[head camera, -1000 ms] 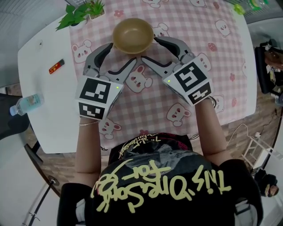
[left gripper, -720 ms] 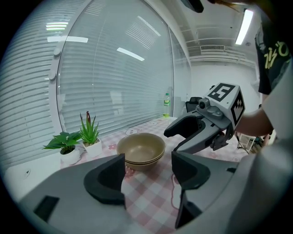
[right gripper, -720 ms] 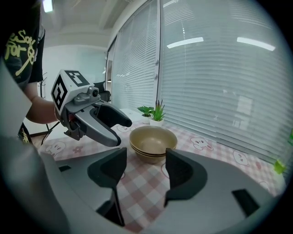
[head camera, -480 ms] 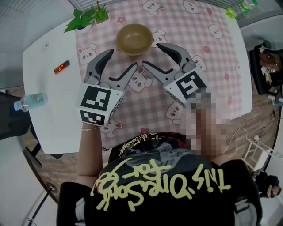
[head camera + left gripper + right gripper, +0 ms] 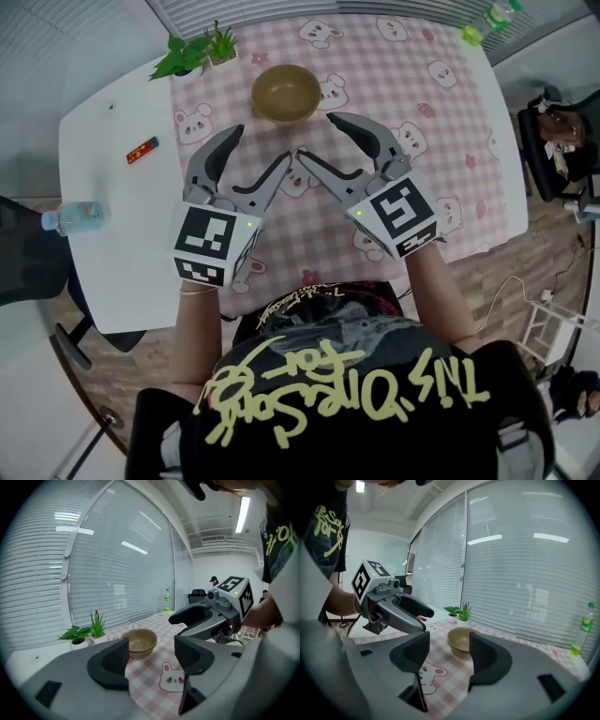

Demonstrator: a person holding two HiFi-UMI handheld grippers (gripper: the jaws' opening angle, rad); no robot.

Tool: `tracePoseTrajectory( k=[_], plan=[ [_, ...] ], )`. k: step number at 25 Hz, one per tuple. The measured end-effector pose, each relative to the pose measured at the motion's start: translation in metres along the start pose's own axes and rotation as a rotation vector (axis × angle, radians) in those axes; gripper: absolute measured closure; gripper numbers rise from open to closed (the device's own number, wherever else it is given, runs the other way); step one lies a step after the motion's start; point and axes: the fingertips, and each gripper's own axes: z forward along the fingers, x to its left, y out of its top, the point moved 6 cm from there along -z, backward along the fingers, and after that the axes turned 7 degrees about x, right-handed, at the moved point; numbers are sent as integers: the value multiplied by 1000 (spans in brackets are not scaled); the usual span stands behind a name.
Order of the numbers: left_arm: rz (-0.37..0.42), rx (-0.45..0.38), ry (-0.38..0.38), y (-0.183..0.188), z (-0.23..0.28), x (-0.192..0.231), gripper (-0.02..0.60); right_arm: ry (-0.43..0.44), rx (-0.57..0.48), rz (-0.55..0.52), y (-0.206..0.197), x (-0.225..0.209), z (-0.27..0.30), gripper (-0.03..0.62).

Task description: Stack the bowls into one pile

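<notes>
The round tan plastic bowls [image 5: 286, 92] sit nested in one pile, three of them, I think, on the pink checked bunny tablecloth [image 5: 450, 141]. Both claws hang near that pile, on my side of it. The left gripper [image 5: 261, 145] is wide and empty, its jaws having just been closing slightly. The right gripper [image 5: 317, 137] is wide and empty.

Open tablecloth [image 5: 375, 94] around bowl pile [image 5: 286, 92]; plants [image 5: 195, 54] beyond-left.

Slatted window blinds [image 5: 42, 573] enclose the room; floor [image 5: 548, 253] seems wooden.

Office-like room: wall of slatted window blinds [image 5: 117, 573], ceiling strip light [image 5: 243, 513], white table [image 5: 112, 225].
</notes>
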Motion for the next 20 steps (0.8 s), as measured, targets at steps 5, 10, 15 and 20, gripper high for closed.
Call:
tracePoseTrajectory(
  k=[5, 10, 15, 20],
  plan=[
    [6, -45, 6, 7, -17, -3, 299, -5, -88, 32, 17, 8, -17, 330],
    [14, -90, 10, 15, -35, -7, 318, -20, -144, 74, 29, 16, -31, 385],
    [34, -110, 6, 15, -51, -15, 374, -20, -215, 112, 38, 26, -41, 437],
    [34, -148, 4, 15, -62, -20, 437, -20, -245, 119, 41, 36, -51, 500]
  ],
)
